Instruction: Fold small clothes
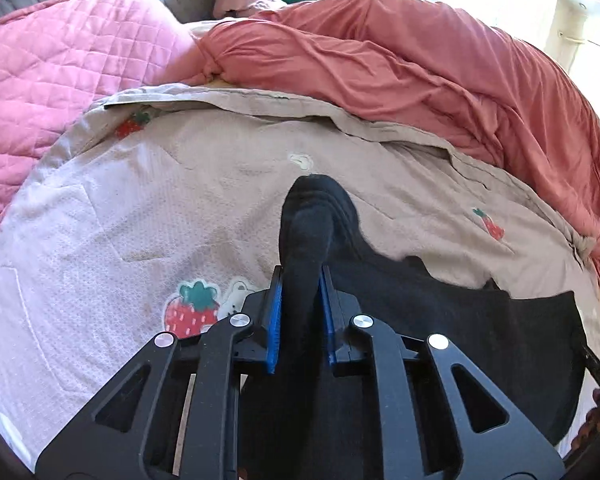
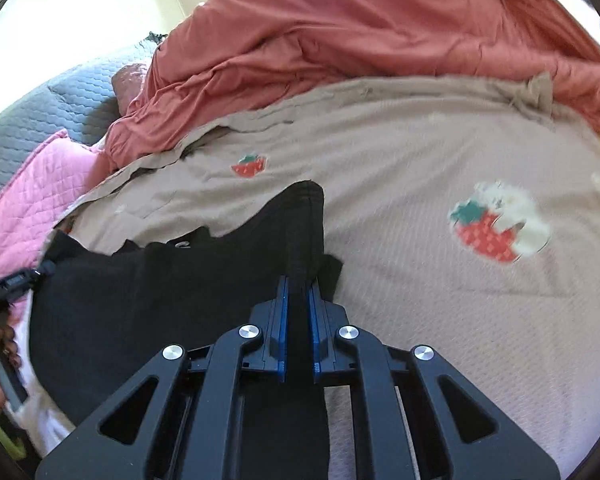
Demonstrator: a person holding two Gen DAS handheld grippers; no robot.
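Both grippers pinch the black garment (image 1: 440, 320) at opposite edges: the left gripper (image 1: 302, 276) has its blue pads pressed on a bunched fold that pokes out beyond its fingertips, and the right gripper (image 2: 298, 284) clamps a ribbed edge the same way. The cloth sags between them over the strawberry-print blanket (image 1: 120, 220). This looks like the grasp step; next, both likely lift and stretch the garment flat before folding.

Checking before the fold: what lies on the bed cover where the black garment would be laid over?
Nothing visible does. Both claws, left and right, are shut on the black garment, and the bed cover beyond it is bare. The red duvet lies bunched further back.
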